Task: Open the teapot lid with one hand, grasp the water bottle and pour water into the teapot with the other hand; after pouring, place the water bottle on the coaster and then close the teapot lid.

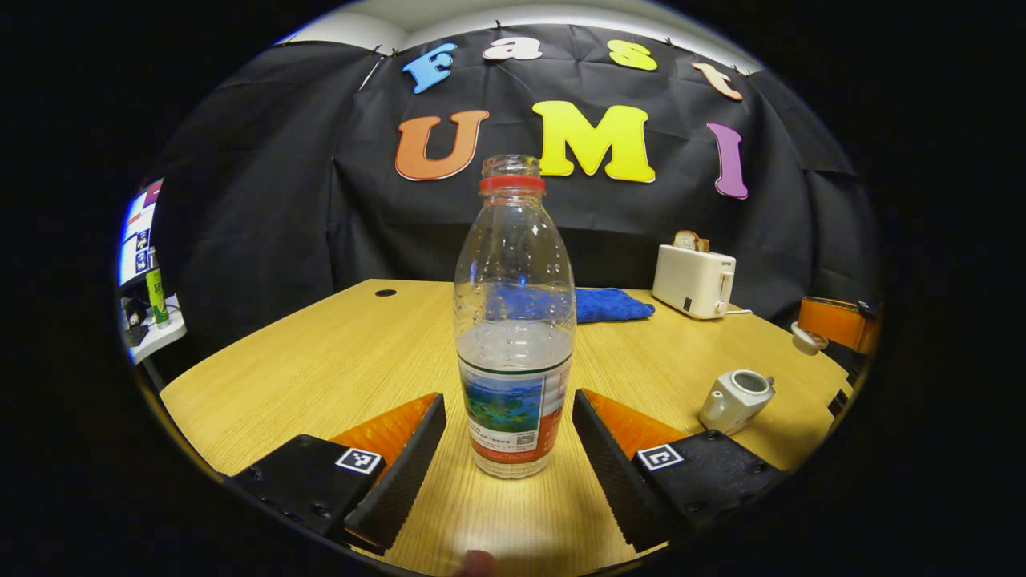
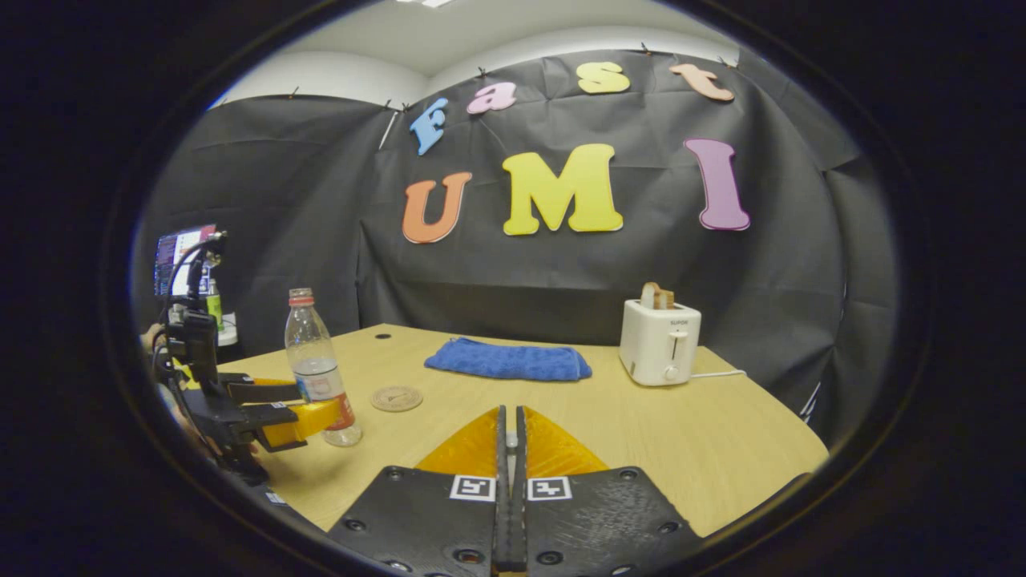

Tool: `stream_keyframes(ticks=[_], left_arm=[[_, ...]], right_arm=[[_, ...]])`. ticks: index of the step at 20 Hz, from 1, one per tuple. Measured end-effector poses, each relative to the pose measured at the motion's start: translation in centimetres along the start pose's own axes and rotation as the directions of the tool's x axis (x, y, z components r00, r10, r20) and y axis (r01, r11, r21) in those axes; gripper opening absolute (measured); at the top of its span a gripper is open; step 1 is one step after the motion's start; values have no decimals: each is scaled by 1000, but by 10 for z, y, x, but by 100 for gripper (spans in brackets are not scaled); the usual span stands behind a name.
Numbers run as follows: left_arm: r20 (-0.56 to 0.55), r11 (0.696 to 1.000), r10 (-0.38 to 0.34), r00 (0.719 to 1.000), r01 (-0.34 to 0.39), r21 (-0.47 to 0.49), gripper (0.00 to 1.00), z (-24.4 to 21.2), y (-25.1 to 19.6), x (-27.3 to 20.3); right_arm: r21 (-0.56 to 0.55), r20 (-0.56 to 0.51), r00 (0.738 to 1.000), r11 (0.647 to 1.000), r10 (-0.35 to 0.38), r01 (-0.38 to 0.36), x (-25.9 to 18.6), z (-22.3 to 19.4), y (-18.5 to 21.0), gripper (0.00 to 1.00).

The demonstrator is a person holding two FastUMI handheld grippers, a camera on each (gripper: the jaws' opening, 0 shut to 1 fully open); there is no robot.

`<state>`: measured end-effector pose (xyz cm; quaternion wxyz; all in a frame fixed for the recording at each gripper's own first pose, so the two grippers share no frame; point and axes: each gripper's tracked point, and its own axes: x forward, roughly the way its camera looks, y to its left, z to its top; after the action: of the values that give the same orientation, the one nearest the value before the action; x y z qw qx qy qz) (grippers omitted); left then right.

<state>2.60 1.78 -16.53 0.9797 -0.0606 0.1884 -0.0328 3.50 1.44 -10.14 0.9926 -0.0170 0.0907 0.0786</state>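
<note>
A clear, uncapped water bottle [image 1: 514, 336] with a red neck ring stands about half full on the wooden table. My left gripper [image 1: 509, 398] is open with a finger on each side of the bottle's label, and a small gap shows on both sides. The white teapot [image 1: 736, 398] sits to the right with its top uncovered. My right gripper [image 2: 510, 413] is shut on the teapot lid [image 1: 805, 340], held up off the table at the far right of the left gripper view. In the right gripper view the left gripper [image 2: 300, 405] flanks the bottle [image 2: 321, 369], and a round coaster [image 2: 396, 397] lies just beyond it.
A folded blue cloth [image 2: 509, 360] lies at the back of the table [image 2: 721, 433]. A white toaster [image 2: 659, 340] with bread in it stands at the back right, its cord trailing right. A side shelf with a screen [image 2: 180, 256] is at the far left.
</note>
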Motion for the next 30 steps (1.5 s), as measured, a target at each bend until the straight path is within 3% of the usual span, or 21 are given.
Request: stream_keyframes(ticks=[4, 8, 10, 13, 16, 22, 26, 29, 30], left_arm=[[-3, 1000, -12, 1000, 12, 9, 82, 1, -4, 4], [10, 994, 21, 1000, -22, 110, 79, 11, -1, 1], [21, 975, 67, 998, -70, 211, 78, 17, 4, -1], [31, 922, 114, 993, -118, 369, 77, 24, 7, -6], [41, 835, 147, 988, -146, 531, 77, 30, 10, -10], [66, 622, 190, 979, -173, 763, 76, 34, 16, -13], [87, 442, 195, 977, -167, 881, 76, 37, 10, -13], [75, 338, 188, 979, -136, 931, 79, 34, 1, -10], [81, 288, 184, 980, -132, 949, 75, 35, -4, -12]], right_arm=[[15, -16, 1000, 1000, 3, -3, -2, -6, -4, 0], [21, -20, 1000, 1000, -1, 1, -8, -8, -13, 2], [25, -18, 1000, 1000, -3, 4, -11, -8, -18, 2], [40, -19, 1000, 999, -6, 6, -15, -9, -29, 2], [44, -19, 1000, 999, -14, 15, -21, -11, -42, 0], [40, -26, 999, 999, -27, 28, -32, -17, -59, 0], [36, -31, 999, 999, -31, 32, -38, -21, -67, 0], [40, -33, 999, 999, -33, 35, -41, -23, -73, 0], [42, -34, 999, 999, -32, 34, -42, -24, -74, 0]])
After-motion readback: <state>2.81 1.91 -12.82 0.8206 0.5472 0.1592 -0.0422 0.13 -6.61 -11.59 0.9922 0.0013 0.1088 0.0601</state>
